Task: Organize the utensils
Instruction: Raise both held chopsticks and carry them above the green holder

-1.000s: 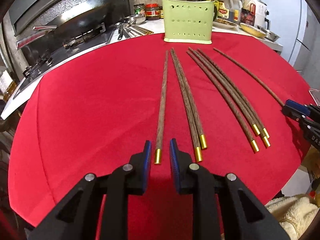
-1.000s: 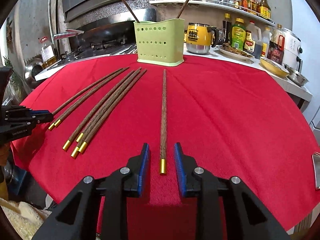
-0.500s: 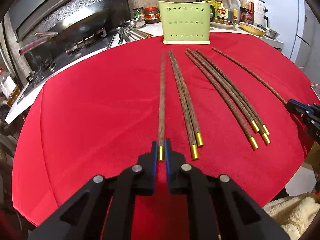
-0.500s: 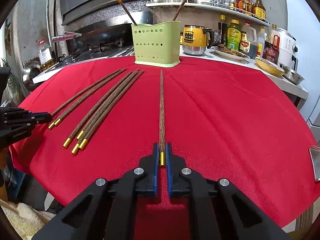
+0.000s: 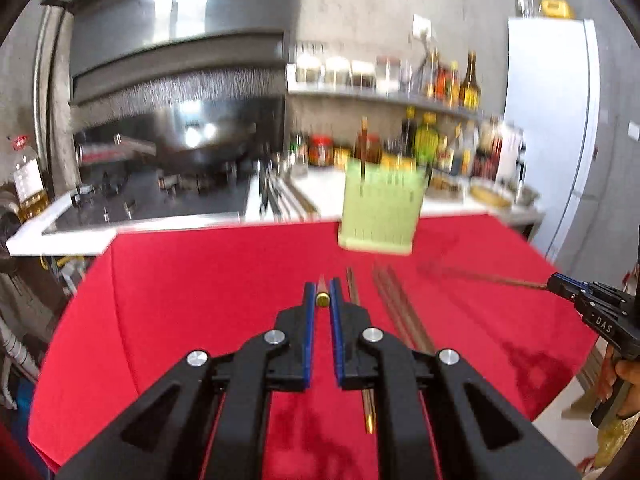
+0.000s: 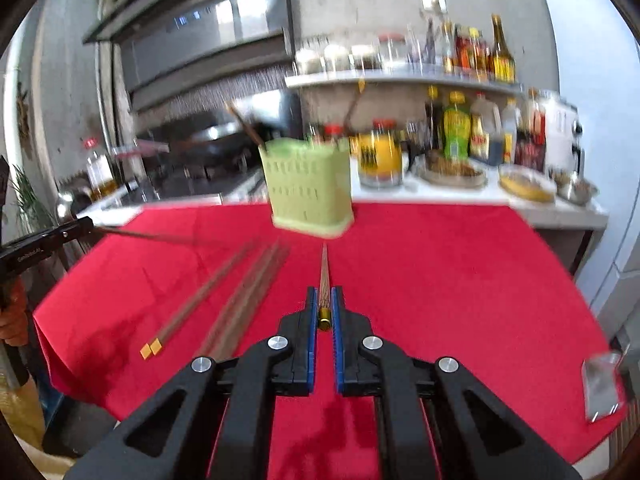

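My left gripper is shut on the gold-capped end of a brown chopstick, lifted off the red tablecloth and pointing toward the green perforated utensil holder. My right gripper is shut on another gold-capped chopstick, also lifted and pointing at the holder. Several chopsticks still lie on the cloth; they also show in the right wrist view. The holder has chopsticks standing in it. The views are motion-blurred.
Behind the table is a counter with a stove and wok, a yellow mug, bottles and dishes. A fridge stands at the right. A metal object lies at the table's right edge.
Both grippers closed on their chopstick ends, then lifted them off the cloth and tilted up, so the view now looks level toward the holder and counter.
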{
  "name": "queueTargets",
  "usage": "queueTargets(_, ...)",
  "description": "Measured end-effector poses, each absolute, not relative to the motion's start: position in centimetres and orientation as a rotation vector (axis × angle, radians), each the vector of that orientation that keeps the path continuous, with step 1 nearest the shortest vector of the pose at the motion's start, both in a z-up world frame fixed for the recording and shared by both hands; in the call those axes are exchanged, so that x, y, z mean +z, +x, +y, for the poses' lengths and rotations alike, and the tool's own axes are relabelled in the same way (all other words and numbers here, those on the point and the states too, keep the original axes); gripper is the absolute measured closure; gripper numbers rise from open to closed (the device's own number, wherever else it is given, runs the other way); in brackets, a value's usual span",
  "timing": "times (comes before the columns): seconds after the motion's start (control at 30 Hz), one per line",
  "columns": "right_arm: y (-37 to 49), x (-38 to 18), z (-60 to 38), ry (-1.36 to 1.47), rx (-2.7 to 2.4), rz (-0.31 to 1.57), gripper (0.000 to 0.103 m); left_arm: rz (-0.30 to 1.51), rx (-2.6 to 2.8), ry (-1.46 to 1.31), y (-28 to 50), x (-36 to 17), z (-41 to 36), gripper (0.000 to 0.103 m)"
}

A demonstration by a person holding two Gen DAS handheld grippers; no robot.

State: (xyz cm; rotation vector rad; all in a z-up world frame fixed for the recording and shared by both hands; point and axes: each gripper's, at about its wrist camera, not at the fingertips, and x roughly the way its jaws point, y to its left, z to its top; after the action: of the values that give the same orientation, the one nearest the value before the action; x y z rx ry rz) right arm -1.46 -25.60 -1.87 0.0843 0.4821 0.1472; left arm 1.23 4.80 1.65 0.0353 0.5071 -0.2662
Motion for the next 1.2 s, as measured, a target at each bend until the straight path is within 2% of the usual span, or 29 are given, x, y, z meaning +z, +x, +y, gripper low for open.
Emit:
queueTargets(0.27, -0.3, 5.9, -26.0, 0.064, 0.161, 0.319, 0.096, 0.383, -0.272, 0.032, 1.1, 6.3, 4.8, 0.096)
queueTargets(0.6, 3.7, 7.3, -25.4, 0.025, 0.138, 0.321, 0.095, 0.385, -0.299, 0.035, 2.9, 6.5, 4.4, 0.096)
queueTargets(0.73, 5.2, 6.2, -25.6, 0.042, 0.156, 0.348, 0.095, 0.417, -0.279, 0.041, 4.3, 5.1, 4.0, 0.096)
queueTargets(1.0, 8.3, -0.6, -24.9, 0.063, 0.173, 0.526, 0.096, 0.546, -0.281, 0.051, 6.4, 0.0, 3.1, 0.096)
queueTargets(1.2, 7.7, -2.2, -24.4, 0.038, 0.155, 0.546, 0.096, 0.637, -0.272, 0.062, 7.2, -2.7, 3.0, 0.096)
